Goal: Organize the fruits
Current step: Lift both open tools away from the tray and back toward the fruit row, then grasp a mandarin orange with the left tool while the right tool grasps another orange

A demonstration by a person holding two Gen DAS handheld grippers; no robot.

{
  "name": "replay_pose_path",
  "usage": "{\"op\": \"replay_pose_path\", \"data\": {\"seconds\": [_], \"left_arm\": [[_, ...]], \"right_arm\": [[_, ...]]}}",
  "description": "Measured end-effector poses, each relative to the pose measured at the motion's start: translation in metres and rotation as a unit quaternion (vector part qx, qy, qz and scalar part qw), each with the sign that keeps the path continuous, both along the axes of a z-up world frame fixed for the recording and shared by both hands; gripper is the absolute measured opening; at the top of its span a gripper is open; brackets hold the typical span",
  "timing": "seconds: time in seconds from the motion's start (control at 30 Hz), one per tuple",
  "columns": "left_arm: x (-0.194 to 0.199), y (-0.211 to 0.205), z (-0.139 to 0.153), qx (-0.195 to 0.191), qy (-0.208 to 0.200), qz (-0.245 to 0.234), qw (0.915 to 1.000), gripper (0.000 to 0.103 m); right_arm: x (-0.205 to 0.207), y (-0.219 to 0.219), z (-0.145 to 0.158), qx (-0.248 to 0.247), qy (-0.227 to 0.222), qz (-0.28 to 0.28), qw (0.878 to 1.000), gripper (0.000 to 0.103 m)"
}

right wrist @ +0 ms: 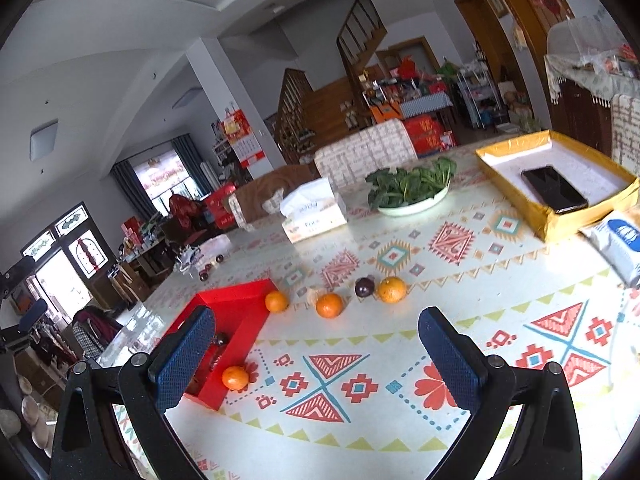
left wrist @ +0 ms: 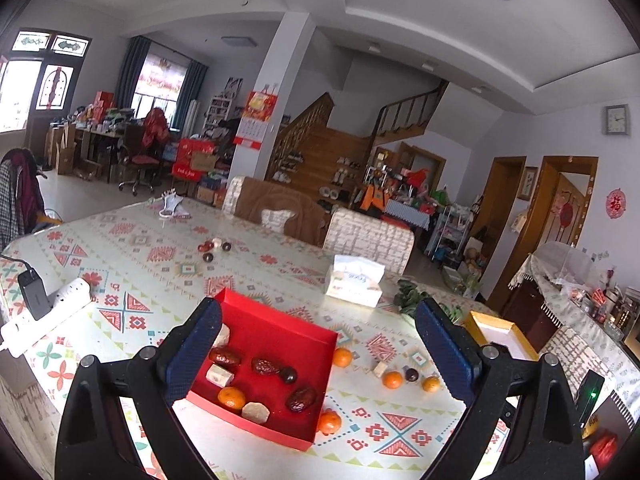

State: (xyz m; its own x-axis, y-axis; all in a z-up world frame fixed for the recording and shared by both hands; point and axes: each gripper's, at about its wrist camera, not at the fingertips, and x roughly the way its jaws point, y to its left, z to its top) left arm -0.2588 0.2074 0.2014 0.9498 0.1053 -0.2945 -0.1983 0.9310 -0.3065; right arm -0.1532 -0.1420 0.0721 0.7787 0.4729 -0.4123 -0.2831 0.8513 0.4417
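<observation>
Partly done: the shallow red cardboard tray (left wrist: 276,332) holds some fruit; several small orange tangerines (right wrist: 329,305) lie beside it, both grippers' jaws gaping empty.

A lived-in home: wooden staircase (left wrist: 320,148) (shoes on its steps), curtained window (left wrist: 160,84), patterned dining table (left wrist: 140,264).

Right claw (right wrist: 316,356) gapes over oranges (right wrist: 329,305) (red tray (right wrist: 236,300) beside).
</observation>
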Motion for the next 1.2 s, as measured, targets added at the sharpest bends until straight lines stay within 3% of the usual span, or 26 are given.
{"op": "replay_pose_path", "data": {"seconds": [0.73,1.2], "left_arm": [[0.039,0.014,-0.032,-0.019,0.045,-0.013,0.9987,0.097],[0.068,-0.009,-0.047,-0.020,0.080,-0.065,0.9945,0.097]], "right_arm": [[0.030,0.020,-0.023,-0.015,0.041,0.013,0.999,0.103],[0.040,-0.017,-0.016,-0.026,0.046,-0.016,0.998,0.103]]}}
